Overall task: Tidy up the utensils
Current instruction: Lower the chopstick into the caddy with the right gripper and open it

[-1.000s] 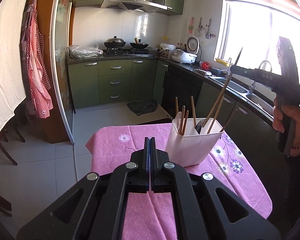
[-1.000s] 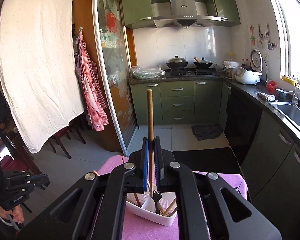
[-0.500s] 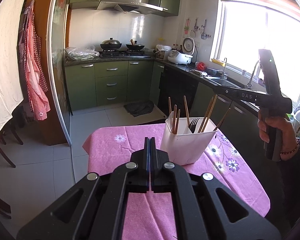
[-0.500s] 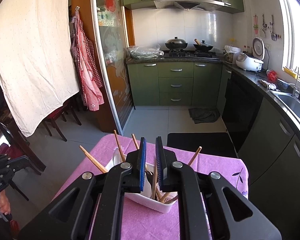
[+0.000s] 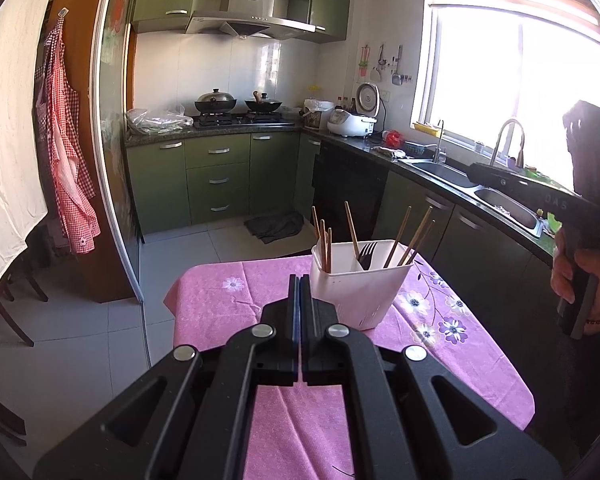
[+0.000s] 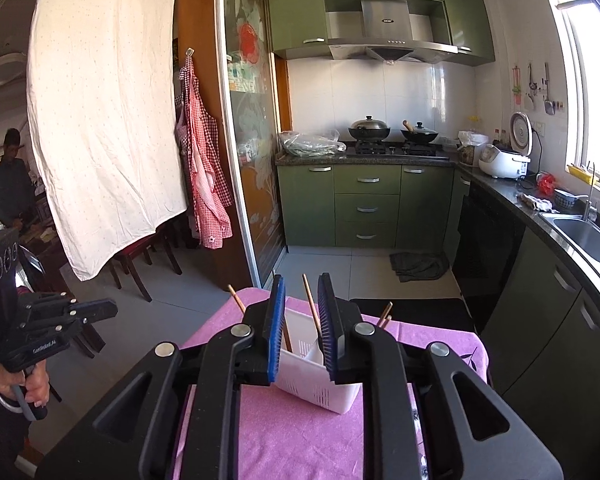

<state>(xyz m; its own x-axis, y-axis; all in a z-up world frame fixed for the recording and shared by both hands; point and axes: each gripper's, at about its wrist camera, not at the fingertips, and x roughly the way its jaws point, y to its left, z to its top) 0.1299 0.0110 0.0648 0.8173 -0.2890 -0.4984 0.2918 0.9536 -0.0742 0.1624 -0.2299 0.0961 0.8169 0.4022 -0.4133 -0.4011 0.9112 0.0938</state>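
A white divided utensil holder (image 5: 360,292) stands on the pink flowered tablecloth (image 5: 228,304). In it stand several wooden chopsticks (image 5: 353,228) and a black fork (image 5: 367,254). My left gripper (image 5: 300,280) is shut and empty, just left of the holder and short of it. In the right wrist view the holder (image 6: 316,380) sits just beyond my right gripper (image 6: 301,280). Its jaws are opening and nothing is between the blue pads (image 6: 277,320); a chopstick (image 6: 312,304) in the holder shows through the gap. A hand carries the right gripper (image 5: 476,170) above the table's right side.
Dark counters with a sink (image 5: 448,170) run along the right, green cabinets (image 6: 366,208) and a stove behind. A glass sliding door (image 6: 256,184), chairs (image 6: 140,256) and a hanging white sheet (image 6: 100,112) lie to the left. A person (image 6: 10,188) stands far left.
My right gripper held a wooden chopstick upright over the holder, let it go into the holder, opened its jaws and drew back. My left gripper stayed shut, and the holder looks slightly farther off in its view.
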